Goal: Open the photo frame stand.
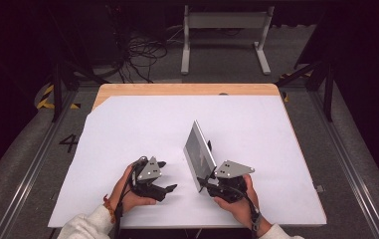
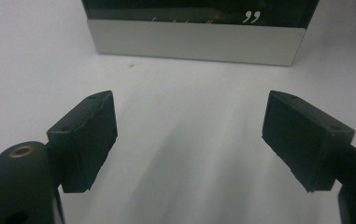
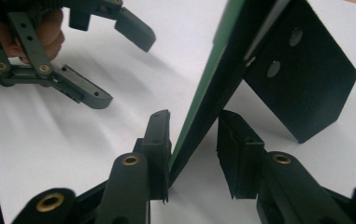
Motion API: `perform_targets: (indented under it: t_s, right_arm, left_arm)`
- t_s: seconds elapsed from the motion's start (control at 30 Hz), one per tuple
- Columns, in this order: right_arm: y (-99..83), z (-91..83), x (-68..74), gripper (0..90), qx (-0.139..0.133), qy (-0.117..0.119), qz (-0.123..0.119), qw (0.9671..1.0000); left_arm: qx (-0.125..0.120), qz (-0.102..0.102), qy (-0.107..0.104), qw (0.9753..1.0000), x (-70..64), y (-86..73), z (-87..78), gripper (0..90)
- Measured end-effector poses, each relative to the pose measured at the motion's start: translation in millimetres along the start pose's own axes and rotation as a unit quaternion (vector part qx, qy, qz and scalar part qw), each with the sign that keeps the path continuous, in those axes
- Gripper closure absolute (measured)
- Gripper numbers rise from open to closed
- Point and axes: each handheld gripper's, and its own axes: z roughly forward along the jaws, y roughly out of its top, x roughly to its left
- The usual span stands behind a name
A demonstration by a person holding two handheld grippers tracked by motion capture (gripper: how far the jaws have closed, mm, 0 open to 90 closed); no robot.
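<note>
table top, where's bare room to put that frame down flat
Free: the white sheet from the wooden far edge down to the picture frame, and the right strip beside it. Crowded: the near edge, where left tool and right tool flank the frame.

Wooden table (image 1: 187, 89) under a white sheet (image 1: 142, 124), on grey floor (image 1: 361, 149); metal rails (image 1: 28, 169) along both sides. Beyond the far edge, a white metal stand (image 1: 224, 22) and tangled black cables (image 1: 144, 52). Yellow-black tape (image 1: 45, 97) at left, dark surroundings
</note>
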Motion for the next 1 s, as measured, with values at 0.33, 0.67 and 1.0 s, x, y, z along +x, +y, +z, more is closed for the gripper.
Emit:
perform_targets:
  t_s: [0.33, 0.67, 1.0]
  right_arm:
    - [-2.0, -4.4, -5.7, 67.7, 0.010, 0.012, -0.026, 0.9995]
    - [-3.6, -9.7, -10.5, 69.3, 0.015, 0.016, -0.028, 0.9994]
    - [-7.1, -19.0, -7.5, 72.0, 0.001, 0.005, -0.024, 0.9997]
  left_arm:
    - [-0.012, -0.020, -0.017, 0.9996, 15.9, 17.5, 27.8, 15.3]
    - [-0.003, 0.000, -0.020, 0.9998, 22.6, 22.9, 40.3, 13.1]
    - [-0.029, -0.013, -0.051, 0.9982, 37.6, 34.9, 47.3, 10.9]
